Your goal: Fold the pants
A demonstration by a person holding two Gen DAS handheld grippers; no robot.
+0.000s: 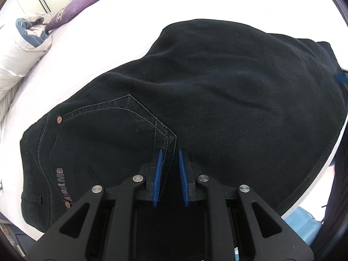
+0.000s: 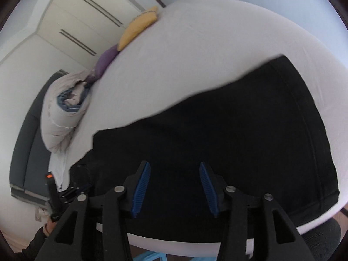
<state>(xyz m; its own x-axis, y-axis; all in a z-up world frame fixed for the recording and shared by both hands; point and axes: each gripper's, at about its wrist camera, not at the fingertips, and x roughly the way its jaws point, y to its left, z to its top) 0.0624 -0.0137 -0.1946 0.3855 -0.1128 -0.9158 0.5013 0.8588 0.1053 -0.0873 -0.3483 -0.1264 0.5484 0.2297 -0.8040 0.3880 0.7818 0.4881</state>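
Black pants (image 1: pixel 195 91) lie folded on a white bed (image 1: pixel 91 50). The back pocket with pale stitching and the waistband are at the lower left in the left wrist view. My left gripper (image 1: pixel 170 152) is narrowly parted, its blue pads either side of a fabric edge beside the pocket corner; I cannot tell if it pinches the cloth. In the right wrist view the pants (image 2: pixel 239 130) cover the lower right, with the leg hem at the right. My right gripper (image 2: pixel 175 165) is open and empty just above the black fabric.
A rolled white and blue duvet (image 2: pixel 63 113) lies at the left side of the bed. A purple cushion (image 2: pixel 106 62) and a yellow cushion (image 2: pixel 139 27) sit beyond it. White cupboards (image 2: pixel 82 19) stand behind. A light blue object (image 1: pixel 304 224) is below the bed's near edge.
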